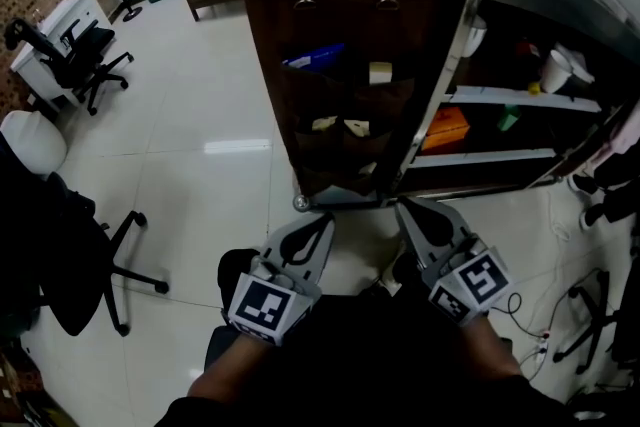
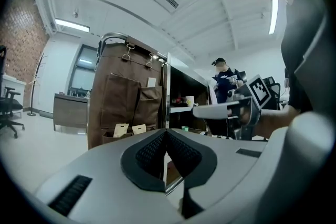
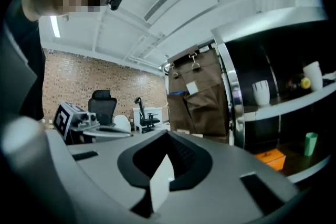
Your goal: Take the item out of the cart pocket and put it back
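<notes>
Right tool (image 3: 168, 136) pinches a white paper card (image 3: 161, 182); left tool (image 2: 166, 134) closed, empty; brown fabric pocket organiser (image 3: 202, 97) hangs just ahead.

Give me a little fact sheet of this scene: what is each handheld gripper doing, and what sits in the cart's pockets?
Setting: office floor, metal cart with a brown pocket organizer hung on its end
Left gripper: jaws together, nothing between them
Right gripper: jaws shut on a thin white card
Upper pockets: blue item, small white piece
Lower pockets: two tan cards
Cart shelves: orange box, white cup
</notes>
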Tool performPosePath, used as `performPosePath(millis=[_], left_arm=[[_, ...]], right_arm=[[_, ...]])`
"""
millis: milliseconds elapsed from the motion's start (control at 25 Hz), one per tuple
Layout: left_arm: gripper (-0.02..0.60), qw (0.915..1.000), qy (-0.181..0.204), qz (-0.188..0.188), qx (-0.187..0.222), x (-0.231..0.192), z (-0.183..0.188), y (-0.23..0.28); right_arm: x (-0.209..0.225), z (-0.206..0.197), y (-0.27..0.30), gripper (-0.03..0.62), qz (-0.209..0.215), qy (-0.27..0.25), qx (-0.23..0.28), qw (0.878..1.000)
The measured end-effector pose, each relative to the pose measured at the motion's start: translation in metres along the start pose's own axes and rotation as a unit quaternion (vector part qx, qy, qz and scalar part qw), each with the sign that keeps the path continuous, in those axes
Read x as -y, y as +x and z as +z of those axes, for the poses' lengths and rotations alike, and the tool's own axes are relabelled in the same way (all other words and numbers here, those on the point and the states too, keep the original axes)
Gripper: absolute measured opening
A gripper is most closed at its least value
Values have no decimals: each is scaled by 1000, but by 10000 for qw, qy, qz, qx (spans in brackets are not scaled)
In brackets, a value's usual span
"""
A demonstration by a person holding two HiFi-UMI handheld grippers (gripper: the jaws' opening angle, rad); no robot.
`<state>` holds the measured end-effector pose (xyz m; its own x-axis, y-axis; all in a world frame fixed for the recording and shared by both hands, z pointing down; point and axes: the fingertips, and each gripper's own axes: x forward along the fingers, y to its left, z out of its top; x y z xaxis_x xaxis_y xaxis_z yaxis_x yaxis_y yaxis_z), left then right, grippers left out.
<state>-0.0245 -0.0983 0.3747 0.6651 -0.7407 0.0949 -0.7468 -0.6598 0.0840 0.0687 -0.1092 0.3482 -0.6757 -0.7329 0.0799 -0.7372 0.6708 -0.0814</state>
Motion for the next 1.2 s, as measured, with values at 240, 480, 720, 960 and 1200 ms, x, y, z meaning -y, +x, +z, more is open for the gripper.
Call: performPosePath(millis=[240,480,720,960,1200], left_arm=[[0,10000,30,-6,-78,0,-1,1],[0,9999,53,-25,-94,2,0,3],[0,9999,76,-28,-143,3,-1,4],[0,9998,58,-47,-160,4,-2,6],[0,9998,70,-61,-162,4,-2,7]], right_arm=[[-8,-45,0,11,30,250,-474,9986],[-12,-49,4,11,54,242,-491,9985],[-15,-47,7,11,62,234,-443,9987],[-10,-44,6,11,-2,231,-414,9989],[-11,-43,7,11,21,166,-396,9991]])
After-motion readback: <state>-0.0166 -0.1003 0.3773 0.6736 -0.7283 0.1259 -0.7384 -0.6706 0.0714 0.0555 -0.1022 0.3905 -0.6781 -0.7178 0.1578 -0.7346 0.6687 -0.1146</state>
